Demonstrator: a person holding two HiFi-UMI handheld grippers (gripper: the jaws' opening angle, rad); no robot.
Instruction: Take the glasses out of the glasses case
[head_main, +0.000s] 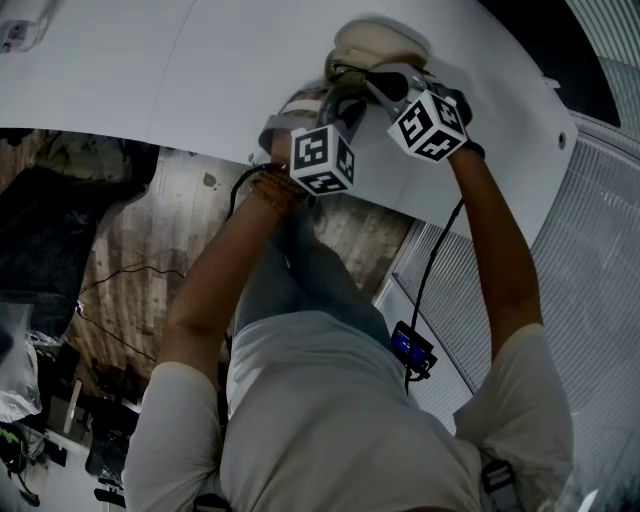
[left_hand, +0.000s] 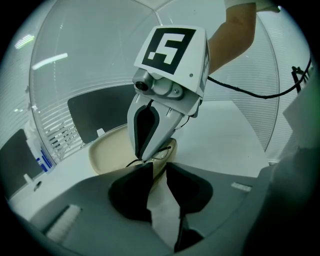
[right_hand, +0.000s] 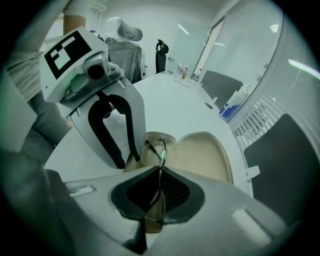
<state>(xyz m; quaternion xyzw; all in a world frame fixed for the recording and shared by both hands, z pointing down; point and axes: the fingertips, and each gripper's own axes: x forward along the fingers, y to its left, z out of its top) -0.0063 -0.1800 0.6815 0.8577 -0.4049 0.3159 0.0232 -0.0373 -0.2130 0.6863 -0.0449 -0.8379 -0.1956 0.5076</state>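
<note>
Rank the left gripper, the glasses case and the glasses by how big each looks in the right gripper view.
Largest to smallest: left gripper, helped by nearness to the camera; glasses case, lying open; glasses.

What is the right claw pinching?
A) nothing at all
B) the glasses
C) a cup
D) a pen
B: in the right gripper view, the right claw has its jaws closed together on the thin wire frame of the glasses, just above the open case.
</note>
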